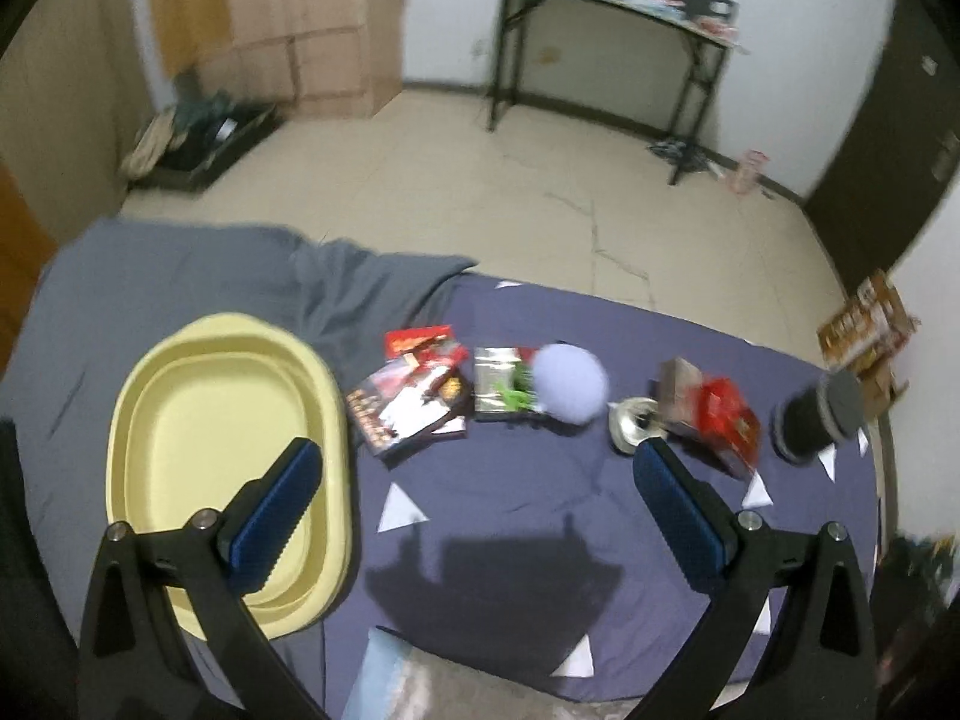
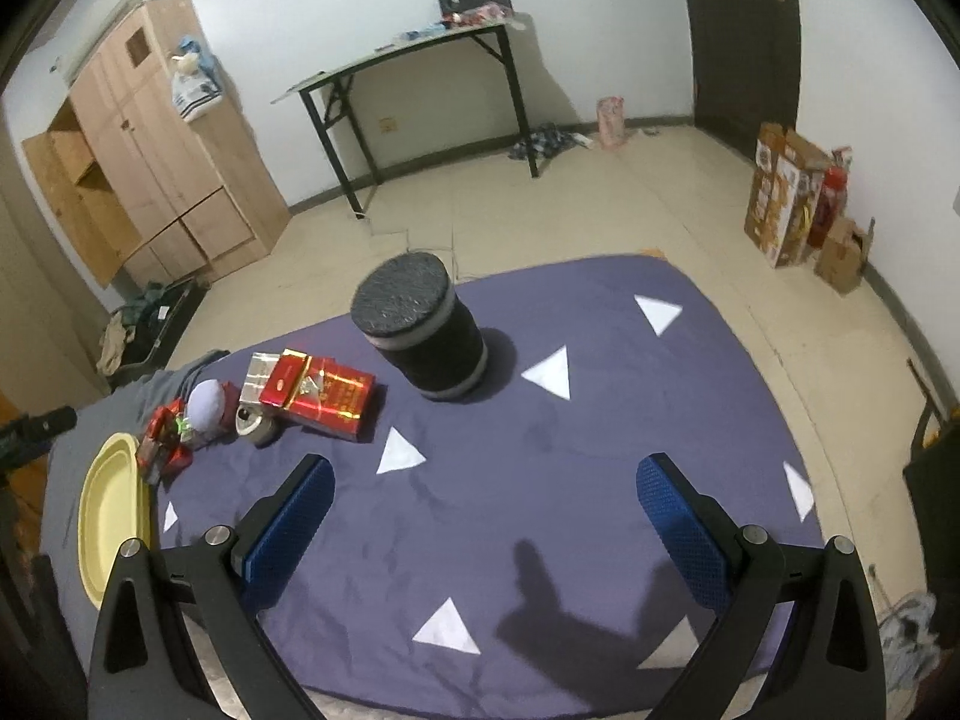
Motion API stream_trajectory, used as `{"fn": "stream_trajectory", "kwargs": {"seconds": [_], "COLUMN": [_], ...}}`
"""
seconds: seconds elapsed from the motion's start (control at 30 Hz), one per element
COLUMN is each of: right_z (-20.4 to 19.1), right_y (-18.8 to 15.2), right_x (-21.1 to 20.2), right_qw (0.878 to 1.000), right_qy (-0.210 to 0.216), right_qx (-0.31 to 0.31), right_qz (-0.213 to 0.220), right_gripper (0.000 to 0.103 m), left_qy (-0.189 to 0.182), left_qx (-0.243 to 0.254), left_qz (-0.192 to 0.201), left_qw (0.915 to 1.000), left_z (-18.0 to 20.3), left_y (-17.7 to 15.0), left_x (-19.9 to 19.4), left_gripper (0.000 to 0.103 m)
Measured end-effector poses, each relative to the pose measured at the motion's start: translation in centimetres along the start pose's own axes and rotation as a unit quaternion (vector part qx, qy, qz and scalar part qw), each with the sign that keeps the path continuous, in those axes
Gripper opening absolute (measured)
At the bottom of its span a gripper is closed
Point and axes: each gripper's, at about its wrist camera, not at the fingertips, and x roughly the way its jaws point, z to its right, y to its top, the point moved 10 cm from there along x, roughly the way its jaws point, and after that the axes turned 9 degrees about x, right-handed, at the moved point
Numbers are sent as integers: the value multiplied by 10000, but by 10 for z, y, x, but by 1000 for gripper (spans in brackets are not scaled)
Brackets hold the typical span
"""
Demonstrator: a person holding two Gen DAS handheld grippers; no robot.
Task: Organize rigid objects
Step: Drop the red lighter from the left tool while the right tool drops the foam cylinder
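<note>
Red boxes (image 2: 321, 393), a pale ball (image 2: 207, 403) and a black cylinder (image 2: 427, 327) lie on the purple sheet (image 2: 600, 450) beside the yellow tub (image 1: 234, 438); left tool (image 1: 474, 510) and right tool (image 2: 486, 516) both hover spread apart, holding nothing.

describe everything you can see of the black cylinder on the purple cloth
The black cylinder stands nearly upright, leaning a little, on the purple cloth, apart from everything else. Its body is black with a pale grey band near the top and another at the base; the round top face looks dark and textured. The red box lies to its left without touching. Neither tool is near it. The left wrist view shows it blurred.
</note>
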Motion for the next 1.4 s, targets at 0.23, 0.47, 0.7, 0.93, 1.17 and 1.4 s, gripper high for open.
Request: {"fn": "stream_trajectory", "kwargs": {"seconds": [0.23,0.47,0.7,0.93,1.17,1.4], "right_z": [-7,-27,-52,-63,-69,-72], "right_y": [0,16,37,56,63,64], "right_x": [15,48,88,134,150,160], "right_qw": [9998,9983,9939,9964,9956,9933], "right_qy": [97,9,-21,189,302,390], "right_qx": [-19,-574,-1105,-819,-885,-1083], "right_qz": [-196,-1,41,-140,-59,-134], "right_gripper": [103,103,103,102,90,72], "left_qy": [96,-298,-296,-300,-477,-675], "left_qx": [742,1357,1634,1804,1736,1618], "left_qz": [-241,-369,-465,-611,-579,-590], "left_qw": [9969,9896,9850,9812,9820,9827], "left_z": [-28,-24,-24,-22,-24,-23], "left_y": [4,0,2,-1,1,-1], "left_x": [54,88,110,124,136,135], "left_gripper": [103,78,61,59,47,26]}}
